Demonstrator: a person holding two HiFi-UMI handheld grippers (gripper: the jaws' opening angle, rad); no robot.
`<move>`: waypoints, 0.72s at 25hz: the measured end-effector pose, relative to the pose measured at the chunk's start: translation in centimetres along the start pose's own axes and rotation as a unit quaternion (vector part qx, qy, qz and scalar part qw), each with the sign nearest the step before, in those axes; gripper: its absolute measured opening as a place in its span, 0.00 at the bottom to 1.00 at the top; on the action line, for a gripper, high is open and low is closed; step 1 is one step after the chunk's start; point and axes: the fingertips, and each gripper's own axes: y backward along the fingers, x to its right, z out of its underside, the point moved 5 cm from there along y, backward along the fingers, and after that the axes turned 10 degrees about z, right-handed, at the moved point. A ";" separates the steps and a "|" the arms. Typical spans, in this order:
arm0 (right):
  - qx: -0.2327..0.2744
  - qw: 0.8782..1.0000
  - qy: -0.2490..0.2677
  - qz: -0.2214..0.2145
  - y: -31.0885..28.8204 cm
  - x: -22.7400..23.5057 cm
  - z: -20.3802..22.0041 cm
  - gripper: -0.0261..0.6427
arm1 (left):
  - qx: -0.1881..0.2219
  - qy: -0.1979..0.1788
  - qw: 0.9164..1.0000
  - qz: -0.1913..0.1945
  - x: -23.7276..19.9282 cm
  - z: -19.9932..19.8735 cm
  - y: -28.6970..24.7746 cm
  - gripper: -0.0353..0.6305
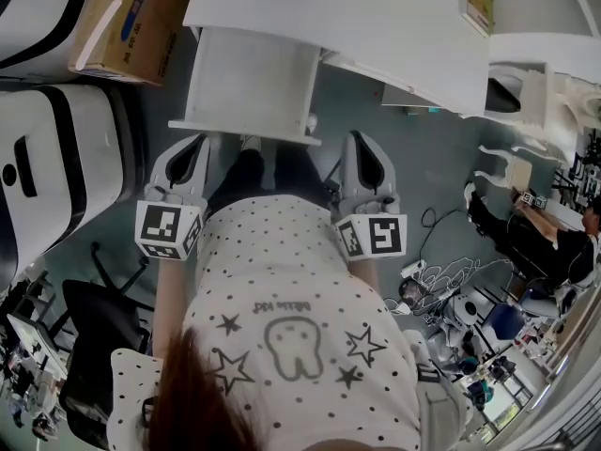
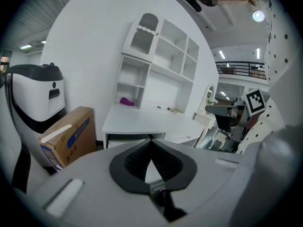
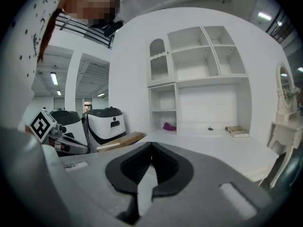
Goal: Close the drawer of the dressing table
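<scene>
Left hand-held gripper (image 1: 191, 141) and right hand-held gripper (image 1: 364, 139) were clenched, empty, by the open drawer (image 1: 249, 83) — an uneven push (we judged) could jam it.

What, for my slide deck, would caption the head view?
Person at white dressing table, drawer open, left tool and right tool both shut near its front.

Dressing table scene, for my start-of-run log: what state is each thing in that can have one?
drawer: open, pulled out, looks empty
left gripper: shut, nothing held
right gripper: shut, nothing held
</scene>
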 end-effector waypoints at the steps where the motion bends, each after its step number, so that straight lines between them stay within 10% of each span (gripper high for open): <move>1: -0.001 1.000 0.000 -0.001 0.1 -0.1 0.1 0.04 | -0.005 0.002 1.000 -0.002 -0.1 0.4 0.1 0.05; 18: -0.013 1.000 0.010 0.000 1.3 -1.2 0.9 0.03 | -0.126 0.057 0.990 0.027 -0.5 9.0 -0.6 0.12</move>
